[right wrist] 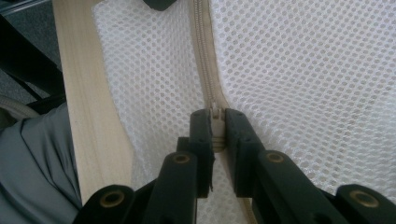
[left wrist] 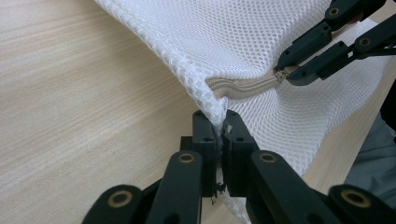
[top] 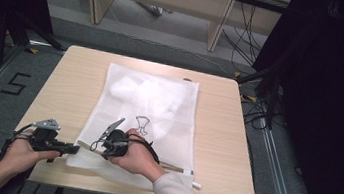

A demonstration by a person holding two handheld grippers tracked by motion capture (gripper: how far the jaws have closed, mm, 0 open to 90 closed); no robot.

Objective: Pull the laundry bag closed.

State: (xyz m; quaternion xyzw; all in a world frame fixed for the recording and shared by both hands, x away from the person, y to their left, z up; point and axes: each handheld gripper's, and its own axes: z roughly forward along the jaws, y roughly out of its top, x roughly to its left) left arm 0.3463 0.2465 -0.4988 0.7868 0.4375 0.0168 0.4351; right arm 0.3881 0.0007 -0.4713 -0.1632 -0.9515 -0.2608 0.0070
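A white mesh laundry bag point(top: 158, 110) lies flat on the wooden table point(top: 221, 128), with white fabric inside its far half. A beige zipper point(left wrist: 243, 86) runs along the bag's near edge. At the near left corner, my left gripper point(left wrist: 219, 121) is shut on the mesh edge point(left wrist: 212, 105), just beside the zipper's end. My right gripper point(right wrist: 217, 116) is shut on the zipper pull point(right wrist: 216, 113), with the zipper tape point(right wrist: 203, 56) stretching away ahead of it. In the high view the left gripper point(top: 74, 150) and right gripper point(top: 95, 146) sit close together at that corner.
The table's near edge point(right wrist: 79, 93) runs close to the person's grey sleeve point(right wrist: 32, 158). Bare wood point(left wrist: 70, 93) lies left of the bag. A black drawing point(top: 142, 123) marks the bag's middle. Cables point(top: 248, 41), desk legs point(top: 217, 27) and dark curtains point(top: 331, 98) surround the table.
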